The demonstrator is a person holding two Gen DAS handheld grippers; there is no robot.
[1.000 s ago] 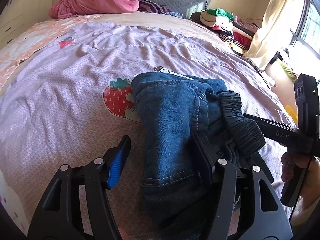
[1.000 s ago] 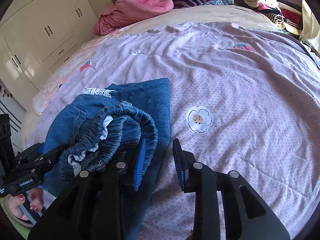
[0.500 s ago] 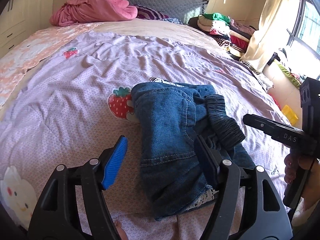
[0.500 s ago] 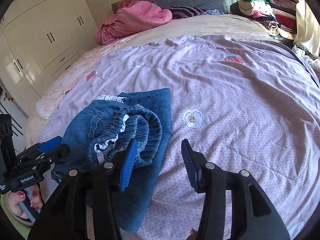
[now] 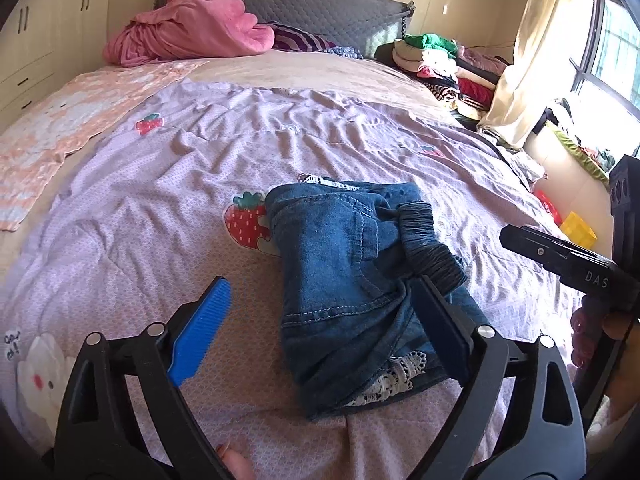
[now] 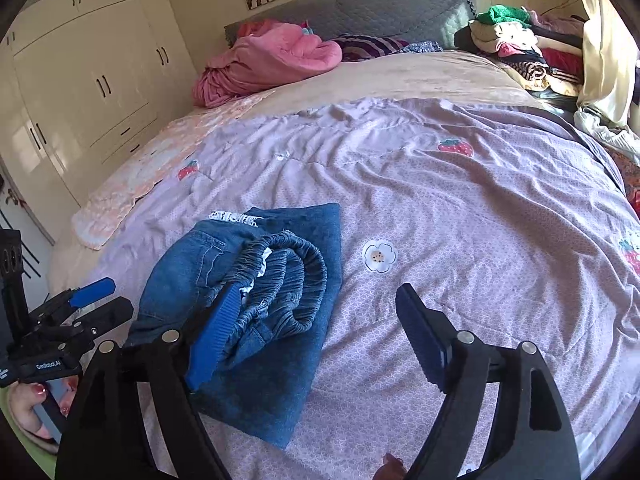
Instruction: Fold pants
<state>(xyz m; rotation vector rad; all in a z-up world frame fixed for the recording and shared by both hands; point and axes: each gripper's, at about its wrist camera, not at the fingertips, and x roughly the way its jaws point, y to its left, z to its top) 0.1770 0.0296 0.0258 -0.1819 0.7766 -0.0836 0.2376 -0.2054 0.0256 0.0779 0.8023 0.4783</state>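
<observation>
The pants (image 5: 352, 280) lay in a folded bundle on the purple bedspread (image 5: 160, 208), near the foot of the bed, partly over a printed strawberry (image 5: 244, 222). The bundle was not tidy: the gathered waistband (image 6: 288, 276) was curled on top, and a lace hem (image 5: 384, 384) was seen sticking out at the near edge. The left gripper (image 5: 320, 332) was held above the near end of the bundle with its blue pads spread wide, and nothing was pinched in it. The right gripper (image 6: 316, 336) was also spread, one pad over the waistband and the other over bare bedspread, and nothing was held. The fold seemed to be nearly finished. To finish it well, the waistband should probably be pressed flat and the lace tucked under, and the edges should be aligned before the grippers are taken away. A pink blanket (image 5: 192, 32) and a pile of clothes (image 6: 516, 36) lay well apart, at the head of the bed.
</observation>
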